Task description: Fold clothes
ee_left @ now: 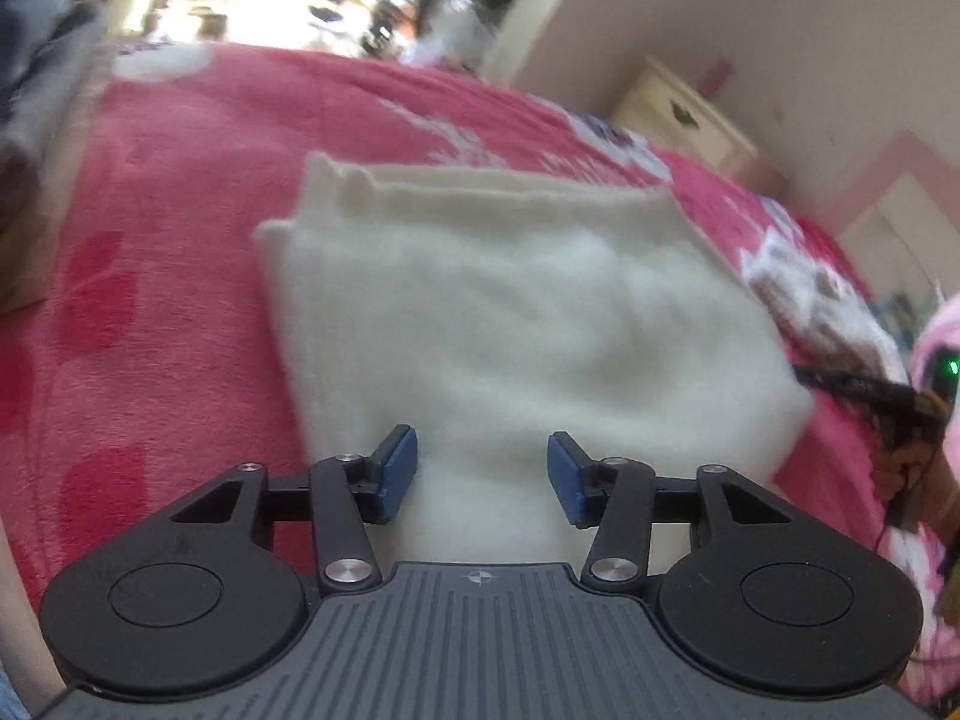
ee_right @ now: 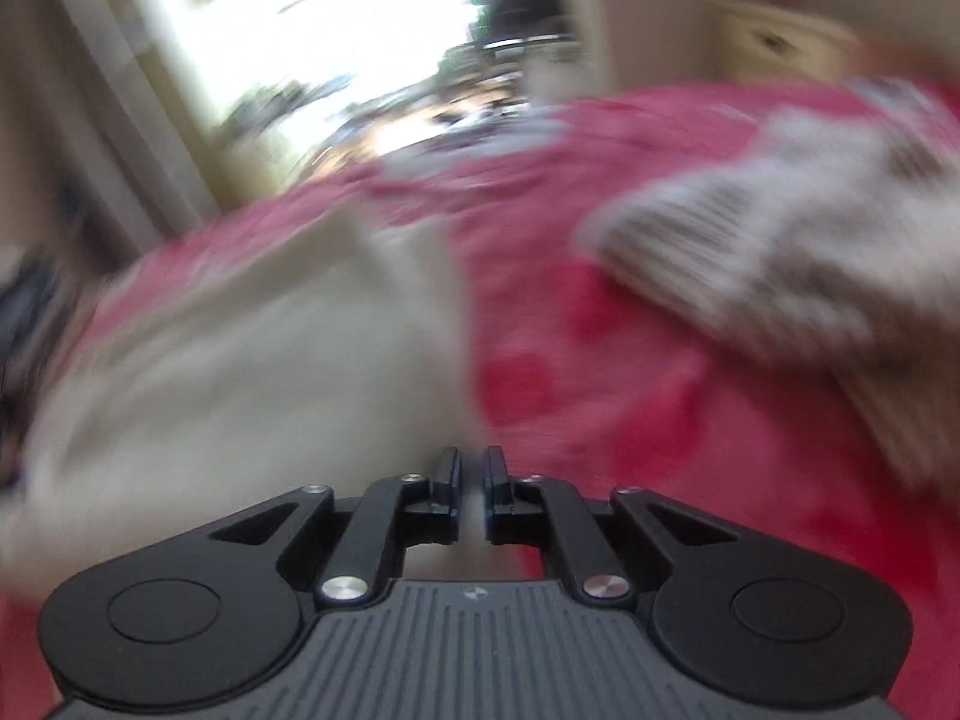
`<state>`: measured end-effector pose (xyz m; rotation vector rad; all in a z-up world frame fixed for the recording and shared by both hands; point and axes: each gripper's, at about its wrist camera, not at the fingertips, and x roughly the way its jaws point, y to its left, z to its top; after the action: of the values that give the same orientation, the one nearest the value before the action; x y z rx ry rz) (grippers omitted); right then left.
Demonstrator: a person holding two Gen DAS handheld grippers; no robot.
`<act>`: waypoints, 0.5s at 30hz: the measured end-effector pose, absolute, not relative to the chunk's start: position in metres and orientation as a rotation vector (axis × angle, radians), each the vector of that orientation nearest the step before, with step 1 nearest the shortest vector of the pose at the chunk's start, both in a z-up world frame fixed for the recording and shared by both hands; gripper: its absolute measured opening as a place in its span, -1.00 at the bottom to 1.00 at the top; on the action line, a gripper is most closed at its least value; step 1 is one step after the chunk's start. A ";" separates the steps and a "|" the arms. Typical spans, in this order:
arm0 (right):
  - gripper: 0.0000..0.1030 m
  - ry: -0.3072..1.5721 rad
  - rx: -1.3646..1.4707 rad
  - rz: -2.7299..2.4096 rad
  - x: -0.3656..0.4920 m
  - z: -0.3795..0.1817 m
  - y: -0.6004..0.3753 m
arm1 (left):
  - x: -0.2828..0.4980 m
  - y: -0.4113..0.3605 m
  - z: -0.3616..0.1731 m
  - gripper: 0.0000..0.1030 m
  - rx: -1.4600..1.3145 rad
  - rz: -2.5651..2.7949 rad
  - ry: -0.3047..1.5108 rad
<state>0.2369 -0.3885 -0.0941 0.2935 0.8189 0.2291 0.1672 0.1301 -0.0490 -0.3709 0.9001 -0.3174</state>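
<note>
Left tongs (ee_left: 482, 476) gape half-open, holding nothing, over the soft, light white cloth (ee_left: 510, 312); right tongs (ee_right: 473, 495) pinch its edge shut. Best gripped at corners.

Daylight from a blown-out window (ee_right: 312, 30) behind; the right view smears with motion blur (fisheye-bent edges).
</note>
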 end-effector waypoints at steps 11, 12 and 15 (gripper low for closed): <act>-0.04 0.857 0.930 0.282 0.161 -0.094 -0.413 | 0.094 0.164 -0.045 0.68 -0.691 -0.316 0.959; 0.03 0.878 0.971 0.292 0.161 -0.101 -0.409 | 0.092 0.163 -0.054 0.71 -0.720 -0.318 0.979; 0.06 0.949 1.052 0.286 0.169 -0.123 -0.394 | 0.091 0.158 -0.084 0.72 -0.800 -0.299 1.043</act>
<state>0.1687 -0.3939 -0.1231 1.0522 0.9485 0.2858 0.0906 0.1576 -0.0843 -0.7998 1.0430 -0.2988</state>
